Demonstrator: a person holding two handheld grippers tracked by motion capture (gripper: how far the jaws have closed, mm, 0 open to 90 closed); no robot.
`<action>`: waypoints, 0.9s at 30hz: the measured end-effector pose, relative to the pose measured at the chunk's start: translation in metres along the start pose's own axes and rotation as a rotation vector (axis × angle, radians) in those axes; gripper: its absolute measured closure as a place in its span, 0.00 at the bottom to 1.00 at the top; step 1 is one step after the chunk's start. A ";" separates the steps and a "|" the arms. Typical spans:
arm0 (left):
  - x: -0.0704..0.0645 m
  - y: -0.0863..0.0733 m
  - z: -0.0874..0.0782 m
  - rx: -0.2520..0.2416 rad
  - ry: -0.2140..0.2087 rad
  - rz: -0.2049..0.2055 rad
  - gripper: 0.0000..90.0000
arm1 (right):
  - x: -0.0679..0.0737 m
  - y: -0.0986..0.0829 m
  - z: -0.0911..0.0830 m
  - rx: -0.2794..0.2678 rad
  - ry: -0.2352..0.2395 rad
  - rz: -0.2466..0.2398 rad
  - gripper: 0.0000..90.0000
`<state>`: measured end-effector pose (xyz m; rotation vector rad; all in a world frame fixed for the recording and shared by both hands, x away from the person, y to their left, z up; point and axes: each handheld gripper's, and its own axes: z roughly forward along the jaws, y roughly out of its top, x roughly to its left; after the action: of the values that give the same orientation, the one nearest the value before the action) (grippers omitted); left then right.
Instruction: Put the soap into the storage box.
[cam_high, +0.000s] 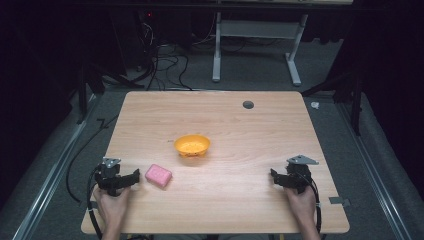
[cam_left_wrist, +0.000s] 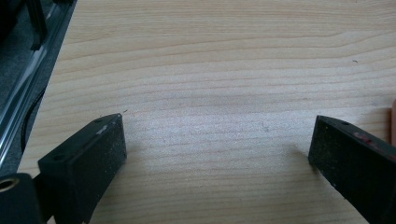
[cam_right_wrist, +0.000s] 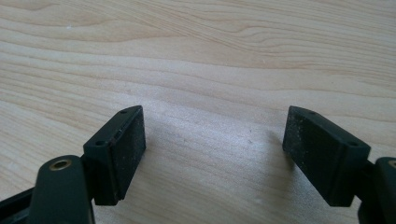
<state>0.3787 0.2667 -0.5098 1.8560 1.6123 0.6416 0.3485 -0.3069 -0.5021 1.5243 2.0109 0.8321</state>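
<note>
the wooden surface (cam_high: 240, 130) carries two things near its middle and front: an orange bowl (cam_high: 192, 145) standing upright at the centre, and a pink block (cam_high: 158, 175), like a bar of soap or a sponge, lying flat nearer the person's side and to the bowl's front left. the left gripper (cam_high: 134, 179) rests low at the front left, its jaws spread wide with nothing between them; in the left gripper view (cam_left_wrist: 217, 149) bare wood lies between the jaws and a sliver of pink shows at the right edge, so the block sits just beside and off to the right of that gripper's line. the block's long axis runs slantwise, from near left to far right as the high view shows it. the right gripper (cam_high: 274, 176) sits well apart at the front right, jaws (cam_right_wrist: 212, 144) also wide open over bare wood. the left hand (cam_high: 111, 205) is clearly the nearer one, and a small swing rightward looks enough to bracket the block.
</note>
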 end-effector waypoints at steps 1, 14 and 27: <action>0.000 0.000 0.000 -0.003 0.002 -0.002 0.05 | 0.000 0.000 0.000 0.000 0.000 0.000 0.24; -0.002 0.001 0.001 0.001 0.014 -0.012 0.04 | 0.000 0.000 0.000 0.000 0.008 -0.006 0.25; 0.001 0.004 -0.008 -0.030 0.005 -0.012 0.13 | 0.000 0.000 0.000 0.000 0.010 -0.014 0.25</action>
<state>0.3760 0.2688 -0.5008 1.8233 1.6073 0.6626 0.3480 -0.3068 -0.5020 1.5068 2.0265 0.8350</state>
